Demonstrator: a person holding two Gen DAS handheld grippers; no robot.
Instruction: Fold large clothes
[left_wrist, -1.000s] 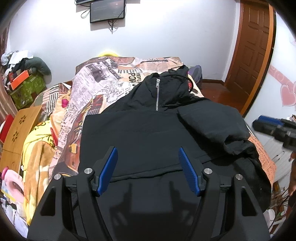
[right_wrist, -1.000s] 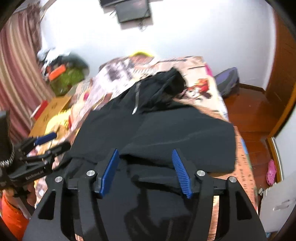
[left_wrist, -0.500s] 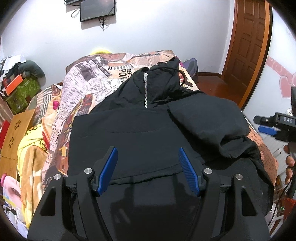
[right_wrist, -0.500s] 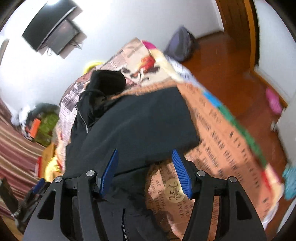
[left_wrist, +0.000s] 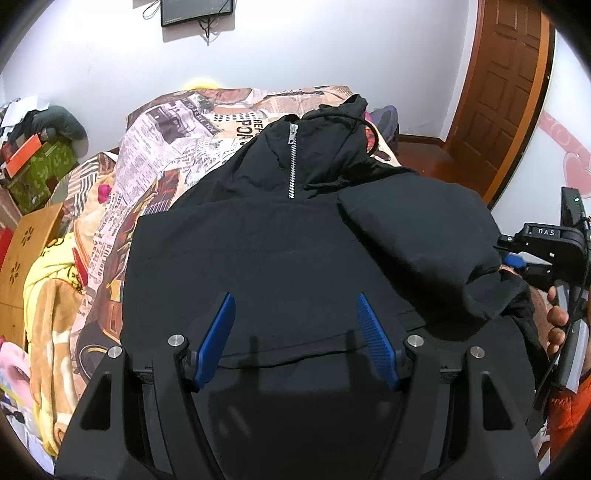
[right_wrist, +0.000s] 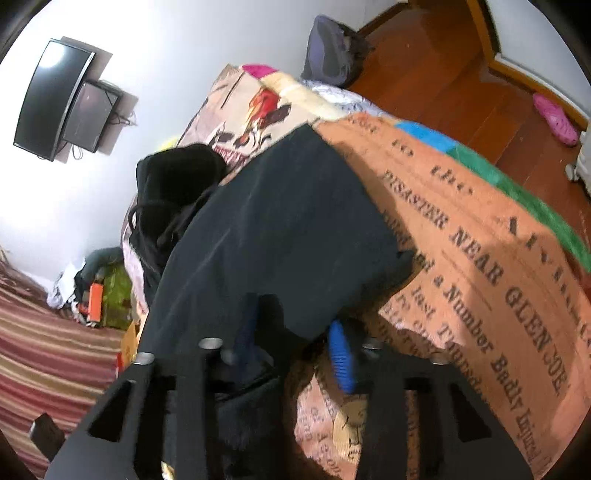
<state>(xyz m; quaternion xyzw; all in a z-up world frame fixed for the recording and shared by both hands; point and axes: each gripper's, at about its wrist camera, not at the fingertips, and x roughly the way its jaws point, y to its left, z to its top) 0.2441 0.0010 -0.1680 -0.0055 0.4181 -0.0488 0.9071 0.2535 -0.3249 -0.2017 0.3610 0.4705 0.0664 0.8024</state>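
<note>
A black hooded jacket (left_wrist: 266, 258) lies face up on the bed, zip (left_wrist: 292, 162) at the far end, its right sleeve (left_wrist: 417, 243) folded across the body. My left gripper (left_wrist: 295, 332) hovers open over the jacket's lower front, nothing between its blue pads. My right gripper (right_wrist: 291, 347) is at the jacket's right edge, rolled to one side. Its jaws are closing with the folded sleeve's black fabric (right_wrist: 288, 236) between them, and a gap still shows at the right pad (right_wrist: 340, 354). In the left wrist view the right gripper (left_wrist: 517, 260) sits at the far right beside a hand (left_wrist: 556, 317).
A newspaper-print blanket (right_wrist: 480, 266) covers the bed. A yellow and tan blanket (left_wrist: 51, 302) and a wooden box (left_wrist: 22, 251) lie left of it, with piled clutter (left_wrist: 33, 158) further back. A brown door (left_wrist: 506, 92), wooden floor (right_wrist: 443, 74) and pink slipper (right_wrist: 556, 118) are on the right.
My right gripper has rolled over, dropped to the jacket's right edge, and its jaws have narrowed around the sleeve fabric. My left gripper has eased forward and down, still open.
</note>
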